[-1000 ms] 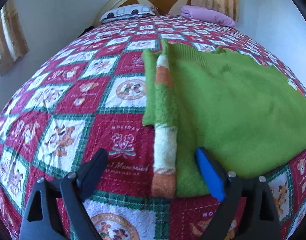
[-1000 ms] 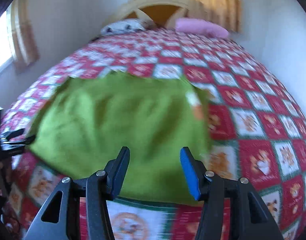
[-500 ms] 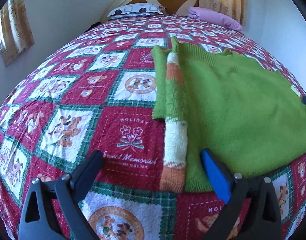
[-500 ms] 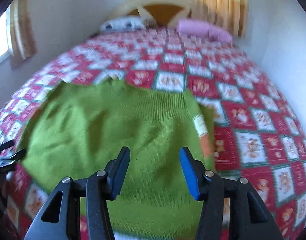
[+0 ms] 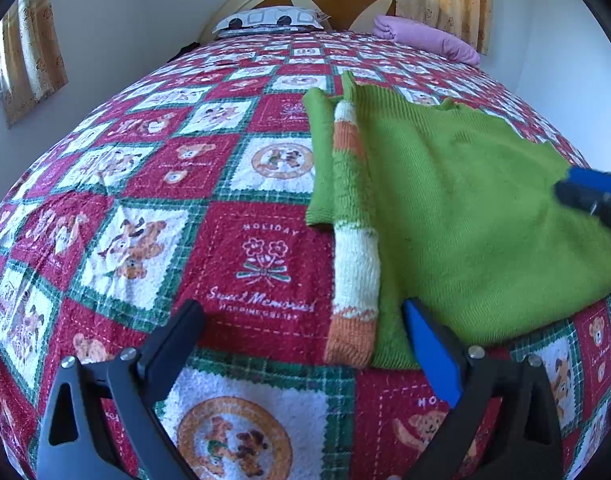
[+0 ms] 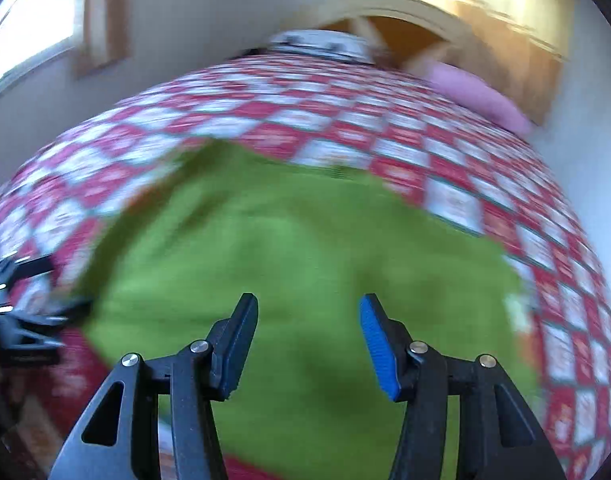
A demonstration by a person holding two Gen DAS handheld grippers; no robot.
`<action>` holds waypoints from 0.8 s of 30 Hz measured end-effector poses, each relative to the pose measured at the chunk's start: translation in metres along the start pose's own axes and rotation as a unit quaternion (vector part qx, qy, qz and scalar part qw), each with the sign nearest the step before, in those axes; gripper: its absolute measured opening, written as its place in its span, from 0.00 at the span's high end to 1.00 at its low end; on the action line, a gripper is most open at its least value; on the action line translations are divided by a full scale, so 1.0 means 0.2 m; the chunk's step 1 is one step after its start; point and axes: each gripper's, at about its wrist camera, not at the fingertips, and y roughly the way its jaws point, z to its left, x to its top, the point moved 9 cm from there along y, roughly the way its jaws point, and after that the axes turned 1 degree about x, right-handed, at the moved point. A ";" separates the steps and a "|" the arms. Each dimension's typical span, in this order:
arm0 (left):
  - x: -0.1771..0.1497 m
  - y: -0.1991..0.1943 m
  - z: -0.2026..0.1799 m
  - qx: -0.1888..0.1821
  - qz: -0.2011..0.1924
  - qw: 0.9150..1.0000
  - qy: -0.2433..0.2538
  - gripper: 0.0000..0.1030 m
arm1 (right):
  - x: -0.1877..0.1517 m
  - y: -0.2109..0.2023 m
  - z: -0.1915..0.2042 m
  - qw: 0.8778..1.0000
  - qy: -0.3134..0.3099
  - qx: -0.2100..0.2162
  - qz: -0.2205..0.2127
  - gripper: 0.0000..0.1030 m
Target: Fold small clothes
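Left gripper [image 5: 301, 344], jaws just widened to full spread, nothing between them, hangs over the bed's near edge; the striped orange-and-white sleeve [image 5: 351, 240] of the green knit sweater [image 5: 465, 208] lies just ahead at 12 o'clock. Sweater is flat on the red-and-green patchwork quilt [image 5: 145, 200], body toward 2 o'clock. Right gripper [image 6: 308, 344], jaws half apart and empty, hangs over the sweater; view blurred.

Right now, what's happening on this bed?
A person with a gripper in each hand is folding a small green sweater on a patchwork quilt. Its striped sleeve lies folded along one edge. The left gripper hangs open over the sleeve's cuff; the right gripper hovers open above the sweater's body, gripping nothing.
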 end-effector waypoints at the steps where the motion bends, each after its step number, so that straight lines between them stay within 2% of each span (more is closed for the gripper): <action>1: 0.00 0.00 0.00 0.000 0.000 1.000 0.000 0.01 | -0.01 0.04 0.07 1.000 -0.017 0.001 0.004 0.48; 4: -0.01 0.00 0.01 0.000 0.001 1.000 0.002 0.01 | -0.09 0.15 0.21 0.999 -0.041 -0.001 0.031 0.48; 5: -0.01 0.00 0.01 0.000 0.002 1.000 0.004 0.01 | -0.12 0.16 0.22 0.999 -0.036 -0.007 0.023 0.48; 6: -0.02 -0.01 0.01 0.000 0.001 1.000 0.005 0.01 | -0.13 0.15 0.22 0.999 -0.034 -0.013 0.012 0.48; 14: -0.03 -0.03 0.01 -0.006 -0.003 1.000 0.001 0.01 | -0.18 0.10 0.25 0.999 -0.041 0.008 0.028 0.48; 24: -0.04 -0.06 0.03 -0.014 -0.002 1.000 -0.007 0.00 | -0.24 0.02 0.26 0.999 -0.037 0.019 0.012 0.48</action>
